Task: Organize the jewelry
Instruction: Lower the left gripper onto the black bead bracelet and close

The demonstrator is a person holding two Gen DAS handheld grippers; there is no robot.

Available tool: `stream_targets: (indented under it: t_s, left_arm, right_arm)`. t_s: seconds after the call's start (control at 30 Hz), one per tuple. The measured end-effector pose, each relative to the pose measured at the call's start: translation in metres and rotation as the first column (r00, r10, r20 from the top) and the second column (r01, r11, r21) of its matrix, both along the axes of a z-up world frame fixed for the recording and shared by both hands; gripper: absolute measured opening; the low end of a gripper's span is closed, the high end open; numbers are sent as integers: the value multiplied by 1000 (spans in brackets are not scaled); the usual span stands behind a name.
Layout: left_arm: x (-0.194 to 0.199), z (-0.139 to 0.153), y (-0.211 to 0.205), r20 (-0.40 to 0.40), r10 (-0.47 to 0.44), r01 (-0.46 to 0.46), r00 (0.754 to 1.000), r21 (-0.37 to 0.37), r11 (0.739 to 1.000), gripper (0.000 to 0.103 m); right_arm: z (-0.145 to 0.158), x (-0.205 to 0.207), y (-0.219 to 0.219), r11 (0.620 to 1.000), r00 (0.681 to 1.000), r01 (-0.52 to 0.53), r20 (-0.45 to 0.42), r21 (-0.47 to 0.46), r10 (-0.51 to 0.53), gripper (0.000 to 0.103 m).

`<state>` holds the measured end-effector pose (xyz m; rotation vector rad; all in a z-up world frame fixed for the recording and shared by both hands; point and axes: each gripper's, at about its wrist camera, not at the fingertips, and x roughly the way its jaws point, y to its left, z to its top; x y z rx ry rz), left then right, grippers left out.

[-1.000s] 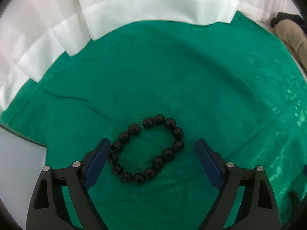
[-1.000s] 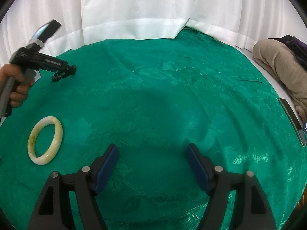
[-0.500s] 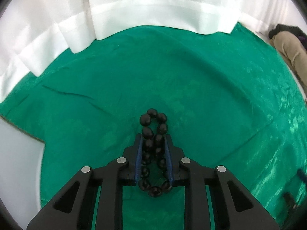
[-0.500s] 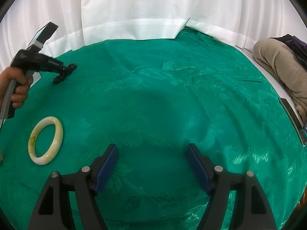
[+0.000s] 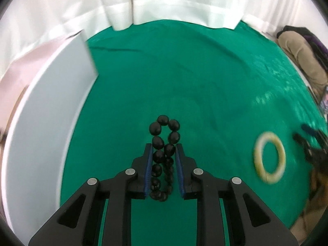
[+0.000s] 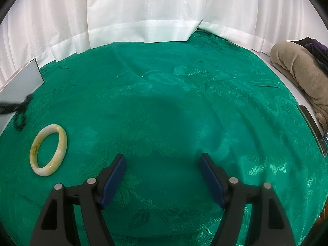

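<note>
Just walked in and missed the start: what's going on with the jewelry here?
A person is sorting jewelry on a green cloth with two handheld grippers. The left gripper is shut on a black bead bracelet, squeezed into a narrow loop between its pads. The right gripper hangs open over bare cloth, holding nothing. A pale jade bangle lies flat, untouched, off to its left.

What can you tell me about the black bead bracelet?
The bracelet is a loop of round, glossy black beads. It is squeezed into a long narrow shape between the blue pads of the left gripper, which is shut on it. Its far end sticks out past the fingertips, over the green cloth. In the right wrist view it is only a dark blur.
</note>
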<state>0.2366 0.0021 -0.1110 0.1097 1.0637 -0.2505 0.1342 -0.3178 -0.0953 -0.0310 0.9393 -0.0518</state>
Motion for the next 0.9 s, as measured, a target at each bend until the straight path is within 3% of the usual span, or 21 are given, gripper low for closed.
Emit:
stream_targets:
  t_s: [0.33,0.43,0.47,0.7,0.8,0.9]
  left_arm:
    - [-74,-9,44,-41,29,-32,999,-70,997,24]
    - [-90,-9,55,-41,1,-5,999,-103,995,50]
    - [-95,-8,58,-29,-5,2,1000,-104,995,52]
    - [-106,0,55,8,-15,16,1000,-78,997,52]
    - [-116,2,43,25,-68,69,997,-85,994,52]
    - [-118,-10,20,10,-125,125,992,12,992,52]
  right_arm:
    - [0,0,0,1000,1000,0,0,1,0,76]
    - [0,-1,0,1000,1000,1,2,-1,-1,76]
    - [0,-1,0,1000,1000,1,2,-1,-1,76]
    - [-1,-2,1,1000,1000,1,2,-1,-1,76]
    - [-1,-1,1,1000,1000,1,1,-2,-1,76]
    - [-1,-1,1,1000,1000,0,1,-2,0,76]
